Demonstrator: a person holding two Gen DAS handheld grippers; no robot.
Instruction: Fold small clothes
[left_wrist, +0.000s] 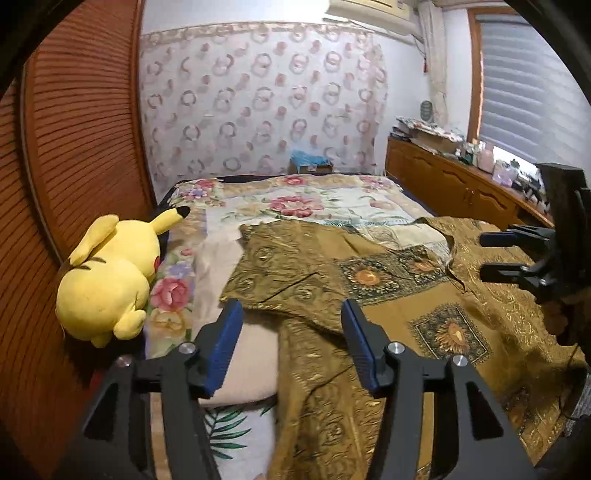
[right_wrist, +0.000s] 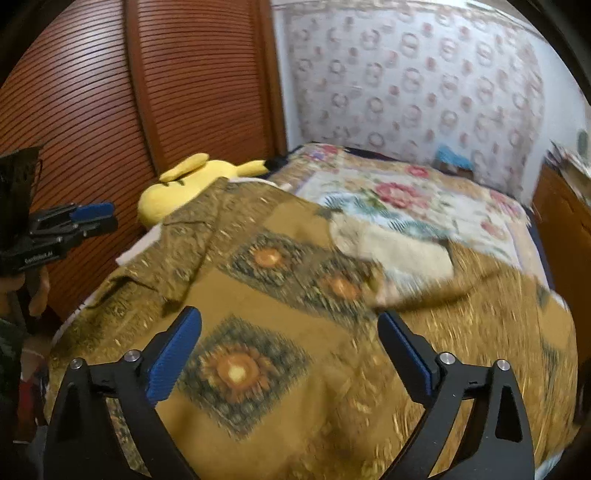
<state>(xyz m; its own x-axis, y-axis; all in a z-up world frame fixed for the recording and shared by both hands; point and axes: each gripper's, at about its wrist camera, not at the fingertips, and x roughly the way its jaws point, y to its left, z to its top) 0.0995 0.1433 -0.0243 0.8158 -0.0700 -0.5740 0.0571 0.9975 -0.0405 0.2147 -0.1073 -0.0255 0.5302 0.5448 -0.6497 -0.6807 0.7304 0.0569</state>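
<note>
1. Your olive-gold patterned shirt (left_wrist: 388, 295) lies spread across the near half of the bed, with square sunflower-like motifs facing up and one sleeve reaching toward the left side.
2. Your left gripper (left_wrist: 291, 314) hangs just above that sleeve, jaws spread wide and pinching nothing.
3. Your right gripper (right_wrist: 290, 325) hovers over the shirt's body, jaws likewise spread and empty; its view is motion-blurred on the right.
4. A beige cloth (left_wrist: 221, 295) lies partly under the shirt's left edge.
5. Beneath both is a floral quilt (left_wrist: 314, 203) with red blossoms covering the bed.
6. A yellow Pikachu plush (left_wrist: 110, 277) rests at the bed's left edge, against the brown louvered closet door (left_wrist: 81, 129).
7. Ring-patterned wallpaper (left_wrist: 258, 103) backs the bed; a cluttered wooden cabinet (left_wrist: 461, 181) stands under the window blinds (left_wrist: 524, 92).
</note>
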